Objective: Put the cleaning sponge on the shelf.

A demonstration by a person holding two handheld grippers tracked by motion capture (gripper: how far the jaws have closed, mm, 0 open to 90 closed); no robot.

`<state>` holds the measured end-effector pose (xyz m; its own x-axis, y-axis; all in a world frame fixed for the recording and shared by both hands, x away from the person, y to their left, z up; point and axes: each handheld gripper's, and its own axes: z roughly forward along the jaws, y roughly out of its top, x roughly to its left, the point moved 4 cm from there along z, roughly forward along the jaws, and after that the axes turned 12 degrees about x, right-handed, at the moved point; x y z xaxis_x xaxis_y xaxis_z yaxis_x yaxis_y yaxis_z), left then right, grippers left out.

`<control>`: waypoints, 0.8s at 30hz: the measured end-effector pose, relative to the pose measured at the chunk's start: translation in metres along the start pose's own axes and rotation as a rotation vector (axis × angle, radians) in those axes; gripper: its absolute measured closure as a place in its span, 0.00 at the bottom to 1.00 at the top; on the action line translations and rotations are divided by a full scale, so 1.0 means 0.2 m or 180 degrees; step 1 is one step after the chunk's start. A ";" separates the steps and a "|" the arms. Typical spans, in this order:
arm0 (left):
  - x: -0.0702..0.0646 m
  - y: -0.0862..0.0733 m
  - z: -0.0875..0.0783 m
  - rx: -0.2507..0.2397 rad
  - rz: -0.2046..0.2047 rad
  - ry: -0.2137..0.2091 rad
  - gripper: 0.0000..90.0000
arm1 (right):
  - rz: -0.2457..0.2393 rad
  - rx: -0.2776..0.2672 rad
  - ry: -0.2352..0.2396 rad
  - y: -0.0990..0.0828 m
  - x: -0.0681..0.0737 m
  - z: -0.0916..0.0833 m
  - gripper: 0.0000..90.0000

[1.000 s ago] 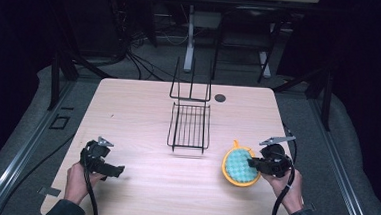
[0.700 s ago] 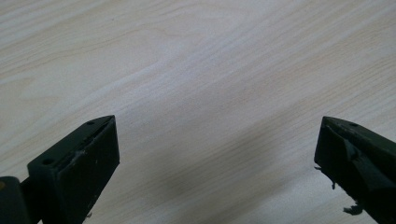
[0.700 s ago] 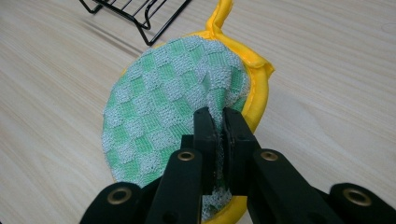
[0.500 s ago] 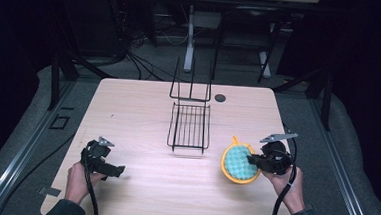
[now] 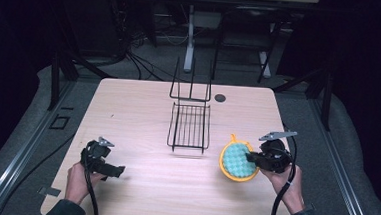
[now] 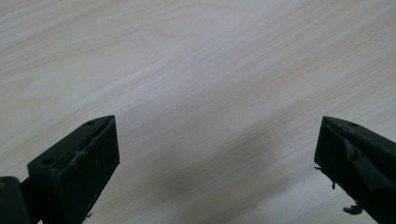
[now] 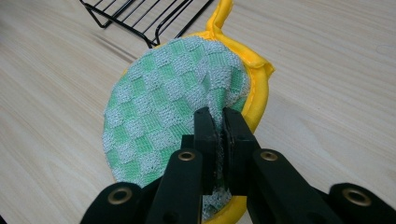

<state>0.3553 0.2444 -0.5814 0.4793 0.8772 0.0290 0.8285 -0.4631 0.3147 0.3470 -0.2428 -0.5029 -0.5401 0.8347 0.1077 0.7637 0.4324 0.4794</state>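
Round pot holder (image 7: 173,116), green-and-white checked cloth with a yellow border and a yellow loop at its far edge, lying on the right half of the wooden table (image 5: 143,109), just right of the near corner of the black wire rack (image 5: 189,127). Pinched at its near edge by the right gripper (image 7: 218,126): jaws drawn nearly together on a fold of the checked cloth, which puckers up between them. In the high view, same pot holder (image 5: 238,160) slightly raised and tilted at the side where the right gripper (image 5: 255,159) bites, right hand (image 5: 286,181) coming in from the bottom edge, cable trailing down beside the wrist.

Rack standing at the middle of the table, flat grid base toward the person, upright wire back at the far side. Small dark round disc (image 5: 220,97) on the tabletop just right of that upright back.

Left gripper (image 5: 106,165) well apart from all this, near the left front of the table, held in the left hand (image 5: 76,180). In the left gripper view, jaws spread wide over bare wood, nothing between them
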 end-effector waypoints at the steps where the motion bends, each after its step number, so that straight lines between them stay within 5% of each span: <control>1: 0.00 0.00 0.00 0.0003 0.0000 0.0008 0.00 | -0.0003 -0.0001 -0.0006 0.00 0.00 0.00 0.96; 24: 0.00 0.00 0.00 -0.0021 -0.0014 0.0010 0.00 | -0.0076 -0.0113 0.0008 0.10 0.03 -0.03 0.96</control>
<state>0.3551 0.2453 -0.5813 0.4749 0.8795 0.0306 0.8286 -0.4586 0.3211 0.3561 -0.2308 -0.4875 -0.5590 0.8234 0.0981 0.7377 0.4397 0.5124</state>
